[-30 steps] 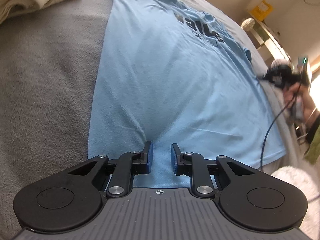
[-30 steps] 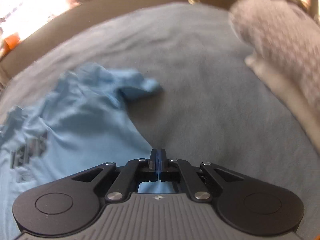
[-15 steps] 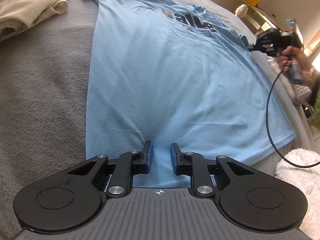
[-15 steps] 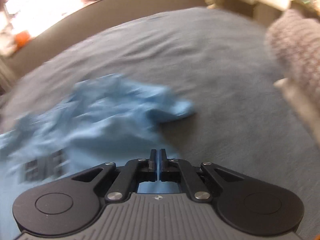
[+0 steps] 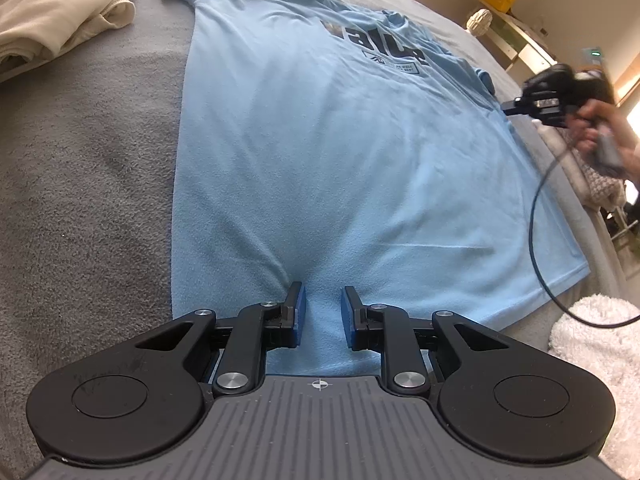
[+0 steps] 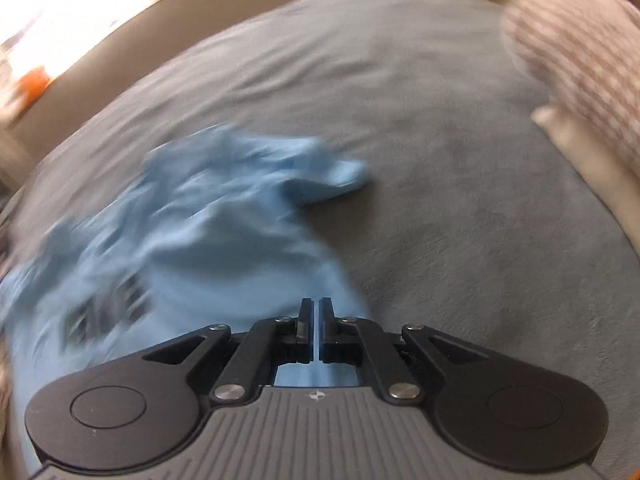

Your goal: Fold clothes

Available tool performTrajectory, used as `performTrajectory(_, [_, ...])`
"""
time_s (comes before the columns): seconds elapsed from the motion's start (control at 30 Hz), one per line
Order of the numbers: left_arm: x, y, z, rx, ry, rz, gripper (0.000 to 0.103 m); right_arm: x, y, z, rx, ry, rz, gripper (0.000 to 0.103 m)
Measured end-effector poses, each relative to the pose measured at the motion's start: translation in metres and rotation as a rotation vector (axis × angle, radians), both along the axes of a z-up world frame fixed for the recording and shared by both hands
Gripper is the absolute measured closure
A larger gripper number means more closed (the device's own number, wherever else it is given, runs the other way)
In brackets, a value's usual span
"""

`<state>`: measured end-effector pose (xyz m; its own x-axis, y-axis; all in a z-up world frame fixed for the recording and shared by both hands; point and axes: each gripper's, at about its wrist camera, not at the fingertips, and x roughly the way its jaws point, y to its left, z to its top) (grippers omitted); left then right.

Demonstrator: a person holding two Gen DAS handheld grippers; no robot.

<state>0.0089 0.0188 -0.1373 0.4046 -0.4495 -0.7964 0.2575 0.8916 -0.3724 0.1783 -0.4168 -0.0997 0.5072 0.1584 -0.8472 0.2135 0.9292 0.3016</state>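
A light blue T-shirt with dark chest lettering lies spread flat on a grey bed cover. My left gripper is open, its blue pads astride the shirt's hem, with fabric bunched up between them. My right gripper is shut on the shirt's side edge near the armpit, with a thin slit of blue cloth between the fingers. It also shows at the far right of the left wrist view. The shirt is blurred in the right wrist view, with a crumpled sleeve beyond.
Folded cream clothes lie at the far left on the bed. A white fluffy rug lies beside the bed at right. A black cable hangs from the right gripper. A patterned pillow lies at right.
My right gripper has swung along the shirt's side edge, still shut on the cloth, and the shirt lies flatter. My left gripper has stayed open at the hem.
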Motion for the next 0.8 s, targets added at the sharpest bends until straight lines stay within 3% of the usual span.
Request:
performTrajectory(0.1, [-0.001,0.002,0.0,-0.007,-0.004,-0.004,0.082,-0.027,0.013,-0.001,0.103,0.094,0.205,0.102])
performTrajectory(0.17, [-0.001,0.002,0.0,-0.01,-0.004,-0.004,0.082,-0.044,0.018,-0.014,0.029,0.163,0.282,0.102])
performTrajectory(0.2, [-0.001,0.002,0.0,-0.01,-0.005,-0.004,0.082,-0.05,0.014,-0.019,-0.003,0.179,0.273,0.103])
performTrajectory(0.37, [-0.003,0.002,0.001,-0.006,-0.011,-0.005,0.082,-0.064,-0.049,-0.016,-0.008,0.122,-0.006,0.103])
performTrajectory(0.43, [-0.003,0.002,0.001,-0.005,-0.013,-0.006,0.082,-0.073,-0.051,-0.007,-0.021,0.097,0.002,0.103])
performTrajectory(0.53, [-0.004,0.001,0.002,-0.002,-0.016,-0.003,0.082,-0.092,-0.028,-0.003,0.077,0.096,0.156,0.103])
performTrajectory(0.63, [-0.005,0.0,0.002,0.004,-0.019,-0.005,0.082,-0.107,-0.008,-0.018,-0.004,0.154,0.253,0.103])
performTrajectory(0.7, [-0.005,0.0,0.003,0.004,-0.022,-0.008,0.082,-0.114,-0.019,-0.027,-0.115,0.179,0.222,0.103])
performTrajectory(0.8, [-0.005,-0.001,0.003,0.011,-0.026,-0.012,0.082,-0.123,-0.044,-0.013,-0.057,0.157,0.092,0.103])
